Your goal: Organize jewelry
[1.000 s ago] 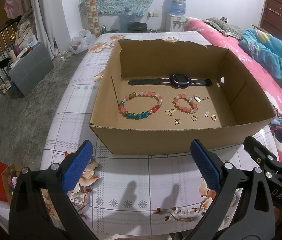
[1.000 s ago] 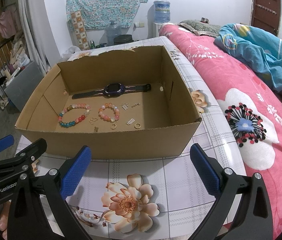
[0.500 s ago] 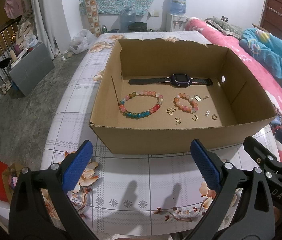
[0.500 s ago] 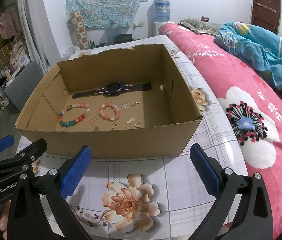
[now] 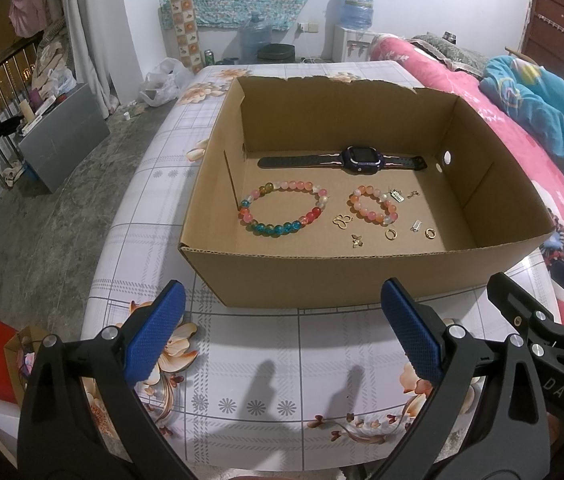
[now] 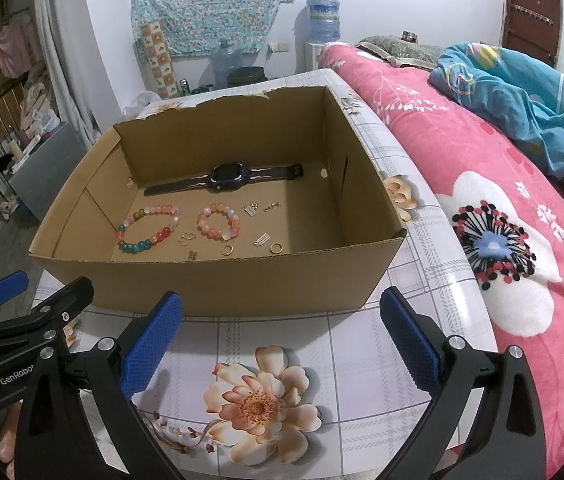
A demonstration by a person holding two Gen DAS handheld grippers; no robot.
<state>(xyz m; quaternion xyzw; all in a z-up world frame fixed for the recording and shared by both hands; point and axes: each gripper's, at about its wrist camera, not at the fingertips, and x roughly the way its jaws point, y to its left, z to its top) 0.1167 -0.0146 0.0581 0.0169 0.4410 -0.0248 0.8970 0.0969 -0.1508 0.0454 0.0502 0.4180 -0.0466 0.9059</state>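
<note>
An open cardboard box point(image 5: 362, 276) point(image 6: 210, 280) stands on the table. Inside lie a dark purple watch point(image 5: 358, 158) point(image 6: 228, 176), a large multicoloured bead bracelet point(image 5: 282, 210) point(image 6: 148, 228), a small pink bead bracelet point(image 5: 374, 204) point(image 6: 220, 222), and several small gold rings and charms point(image 5: 392, 234) point(image 6: 276, 247). My left gripper point(image 5: 282, 336) is open and empty, just in front of the box. My right gripper point(image 6: 282, 336) is open and empty, also in front of the box, to the left gripper's right.
The table point(image 5: 282, 380) has a floral checked cloth. A bed with a pink quilt point(image 6: 502, 200) lies to the right. Floor, a grey box point(image 5: 62, 148) and bags are at the left. Water bottles stand by the far wall.
</note>
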